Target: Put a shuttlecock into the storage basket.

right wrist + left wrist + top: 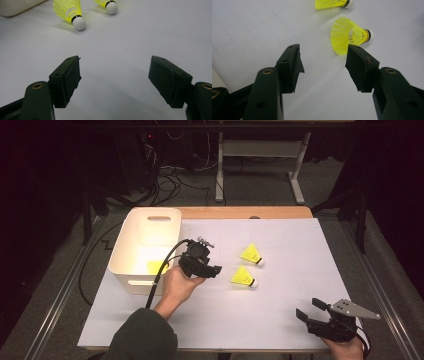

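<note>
1. The left gripper (212, 270) is held above the white sheet (295, 285), just right of the white bin (131, 251); its jaws are spread apart with nothing between them.
2. The near shuttlecock (243, 277) is seen lying on its side just right of that gripper, its white cork pointing right.
3. In the left gripper view, this shuttlecock (348, 37) is found just past the right-hand jaw tip, untouched.
4. The far shuttlecock (251, 255) lies a little beyond it, apart from it.
5. A yellow item (155, 267) is seen inside the bin.
6. The right gripper (308, 311) is kept at the near right corner, released and empty, well apart from both shuttlecocks.
</note>
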The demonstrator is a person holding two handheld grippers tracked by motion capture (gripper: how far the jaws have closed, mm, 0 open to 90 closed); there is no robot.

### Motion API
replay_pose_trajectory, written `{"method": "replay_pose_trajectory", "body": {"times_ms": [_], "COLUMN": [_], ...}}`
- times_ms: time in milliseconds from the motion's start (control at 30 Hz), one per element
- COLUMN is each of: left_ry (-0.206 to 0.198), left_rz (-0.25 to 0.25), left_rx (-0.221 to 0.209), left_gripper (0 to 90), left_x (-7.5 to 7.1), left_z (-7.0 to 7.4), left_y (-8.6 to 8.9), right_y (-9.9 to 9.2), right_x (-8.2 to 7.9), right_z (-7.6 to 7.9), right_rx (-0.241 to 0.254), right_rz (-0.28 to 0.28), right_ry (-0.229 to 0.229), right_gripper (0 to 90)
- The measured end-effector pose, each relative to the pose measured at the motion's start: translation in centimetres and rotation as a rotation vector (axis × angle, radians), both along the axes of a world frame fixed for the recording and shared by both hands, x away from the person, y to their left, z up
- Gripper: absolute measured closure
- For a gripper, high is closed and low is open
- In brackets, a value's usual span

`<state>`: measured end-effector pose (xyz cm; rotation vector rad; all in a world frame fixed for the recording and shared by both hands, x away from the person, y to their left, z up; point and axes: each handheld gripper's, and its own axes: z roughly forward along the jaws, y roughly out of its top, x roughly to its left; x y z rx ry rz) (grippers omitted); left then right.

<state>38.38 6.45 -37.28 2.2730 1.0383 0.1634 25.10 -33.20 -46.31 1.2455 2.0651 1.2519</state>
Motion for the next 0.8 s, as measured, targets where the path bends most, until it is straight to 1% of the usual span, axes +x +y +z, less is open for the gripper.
{"method": "replay_pose_trajectory", "body": {"times_ms": [400,633,800], "left_ry": [0.012,0.018,0.028], "left_rz": [-0.013,-0.019,-0.023], "left_rx": [0.01,0.005,-0.007], "left_gripper": [46.0,46.0,46.0], "left_x": [0.1,0.1,0.0], "left_z": [-0.7,-1.0,-1.5], "left_y": [-0.6,-0.9,-1.1], "right_y": [0.0,0.0,0.0], "right_x": [0.0,0.0,0.0], "right_z": [0.0,0.0,0.0], "right_rx": [-0.002,-0.003,-0.003], "right_rz": [0.001,0.002,0.002], "right_ry": [0.0,-0.001,-0.001], "right_gripper": [26.0,26.0,26.0]}}
